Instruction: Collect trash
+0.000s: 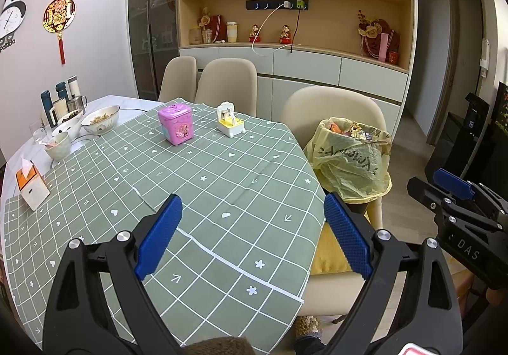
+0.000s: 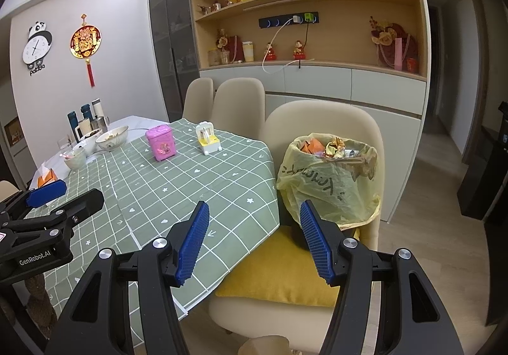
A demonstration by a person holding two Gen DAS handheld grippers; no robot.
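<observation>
Both the left gripper point(image 1: 254, 234) and right gripper point(image 2: 254, 240) hover with jaws wide apart, holding nothing. The trash bag point(image 2: 330, 177) sits open on a chair point(image 2: 320, 120) beside the counter point(image 2: 177, 183), handy for drop-offs.

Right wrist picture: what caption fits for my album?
Open right gripper faces a full yellow trash bag on a chair beside the checked table.

Two forward wrist views, shared table point(image 1: 222, 171)
</observation>
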